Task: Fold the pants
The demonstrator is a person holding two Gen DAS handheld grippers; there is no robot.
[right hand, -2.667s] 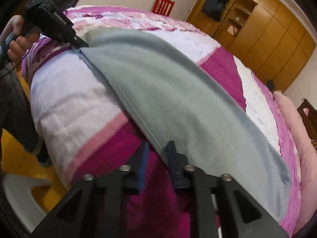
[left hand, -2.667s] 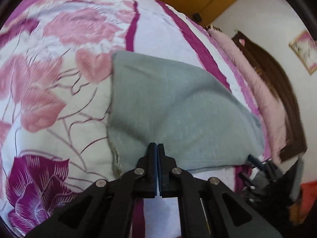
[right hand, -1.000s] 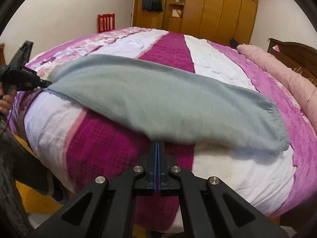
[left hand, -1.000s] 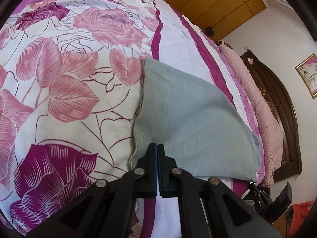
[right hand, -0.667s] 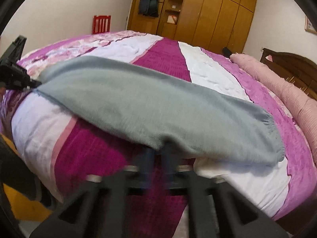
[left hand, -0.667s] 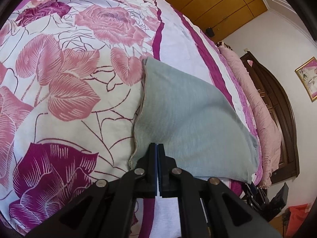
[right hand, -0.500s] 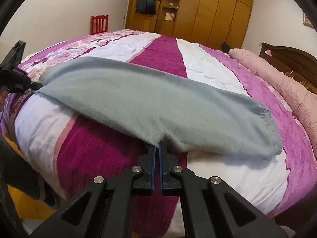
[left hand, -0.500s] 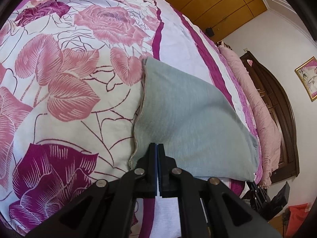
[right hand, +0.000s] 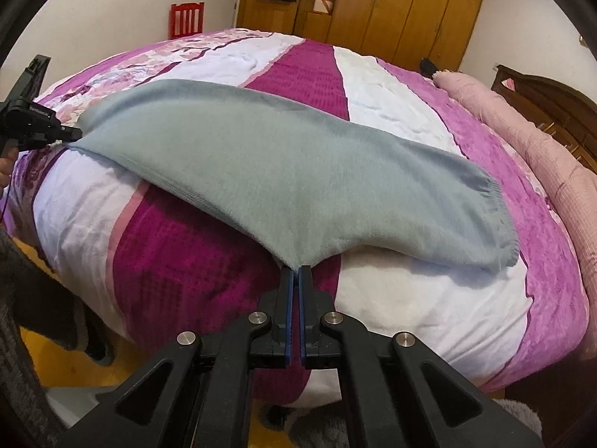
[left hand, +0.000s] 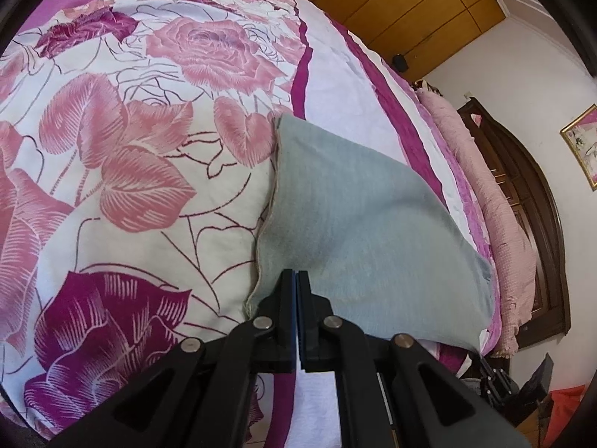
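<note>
On the bedspread [right hand: 377, 74] the grey pants [right hand: 283, 171] lie as one long narrow strip along the near edge of the bed. At the far left, the left gripper [left hand: 297, 274] has its jaws pressed together on the end with the tan edging, much as it did a moment ago. Further right, the change is with the right gripper [right hand: 297, 269]: a few seconds back its jaws stood apart at the near long edge, and now they are closed on that edge about midway, drawing the cloth into a small peak. To the right, the frayed hem lies free. Whether all layers are pinched is hard to tell. Both ends of a fold line look secured, so the next fold can likely begin.
</note>
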